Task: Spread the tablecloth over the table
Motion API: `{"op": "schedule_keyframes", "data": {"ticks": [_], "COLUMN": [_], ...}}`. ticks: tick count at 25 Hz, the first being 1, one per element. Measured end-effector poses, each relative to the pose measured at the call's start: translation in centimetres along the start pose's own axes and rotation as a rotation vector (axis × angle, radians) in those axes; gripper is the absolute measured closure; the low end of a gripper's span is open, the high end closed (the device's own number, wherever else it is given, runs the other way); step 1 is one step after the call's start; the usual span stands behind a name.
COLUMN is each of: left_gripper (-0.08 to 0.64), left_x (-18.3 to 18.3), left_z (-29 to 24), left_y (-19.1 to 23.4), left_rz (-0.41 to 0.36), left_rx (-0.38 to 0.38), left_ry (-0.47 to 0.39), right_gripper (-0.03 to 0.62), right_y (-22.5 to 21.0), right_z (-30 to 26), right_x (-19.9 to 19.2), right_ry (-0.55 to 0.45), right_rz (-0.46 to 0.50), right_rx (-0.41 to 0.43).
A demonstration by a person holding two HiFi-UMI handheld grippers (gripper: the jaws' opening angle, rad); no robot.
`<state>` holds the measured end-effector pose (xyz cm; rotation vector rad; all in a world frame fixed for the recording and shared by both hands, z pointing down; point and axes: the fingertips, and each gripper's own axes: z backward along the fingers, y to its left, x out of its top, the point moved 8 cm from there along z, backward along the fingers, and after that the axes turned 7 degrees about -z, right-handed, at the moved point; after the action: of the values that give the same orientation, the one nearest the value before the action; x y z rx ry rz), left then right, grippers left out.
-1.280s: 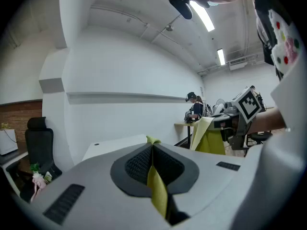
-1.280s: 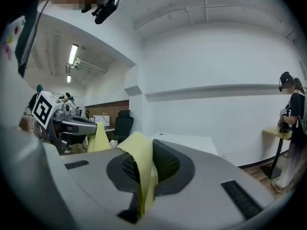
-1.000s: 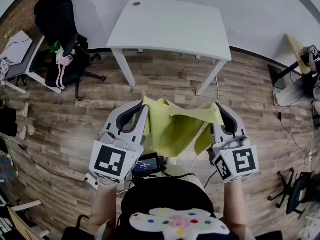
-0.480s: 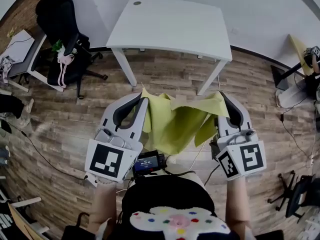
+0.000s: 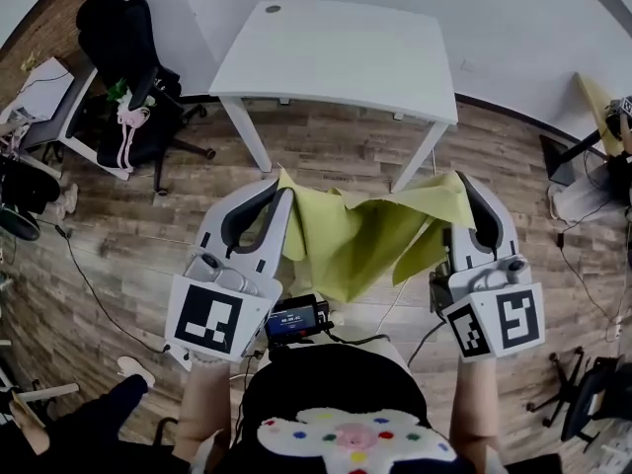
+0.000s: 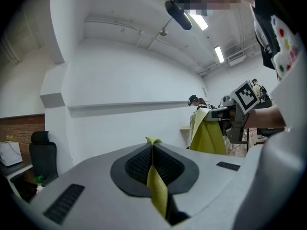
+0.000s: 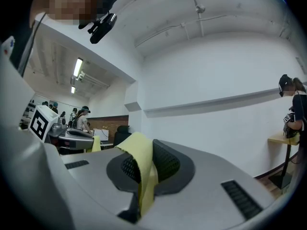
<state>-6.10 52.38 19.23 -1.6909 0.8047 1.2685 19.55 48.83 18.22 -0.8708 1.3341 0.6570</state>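
A yellow-green tablecloth (image 5: 355, 240) hangs slack between my two grippers, above the wooden floor and short of the white table (image 5: 341, 52). My left gripper (image 5: 279, 188) is shut on the cloth's left corner; in the left gripper view the cloth (image 6: 156, 188) is pinched between the dark pads. My right gripper (image 5: 456, 186) is shut on the right corner, and in the right gripper view the cloth (image 7: 141, 164) sticks up out of the closed jaws. The far gripper (image 6: 237, 111) with the hanging cloth (image 6: 207, 133) shows in the left gripper view.
A black office chair (image 5: 123, 77) stands left of the table. A small white side table (image 5: 44, 92) is at the far left. A desk and stands (image 5: 592, 126) sit at the right edge. Cables run over the floor. A person's leg (image 5: 94, 428) shows at the bottom left.
Both grippers have risen and moved apart, the right one more, so the cloth is pulled wider between them. A leg has come into view at the bottom left.
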Motion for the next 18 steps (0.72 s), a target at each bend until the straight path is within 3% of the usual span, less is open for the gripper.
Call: {"op": "schedule_keyframes", "data": {"ticks": [9,18], "left_gripper": [0.543,0.543], "left_x": [-0.8,-2.1], "left_z": [-3.2,-10.3], "left_y": [2.1,9.4], "left_rz": [-0.003,0.013], "left_rx": [-0.012,-0.052], "left_ry": [-0.026,-0.043], "right_gripper": [0.56,0.56], "right_y": [-2.0,-3.8], "right_z": [-2.5,-10.4], "right_x": [-0.1,-0.1], "right_ry": [-0.017,-0.003], "right_rz": [-0.051,-0.012], "right_rx": [-0.034,-0.104]}}
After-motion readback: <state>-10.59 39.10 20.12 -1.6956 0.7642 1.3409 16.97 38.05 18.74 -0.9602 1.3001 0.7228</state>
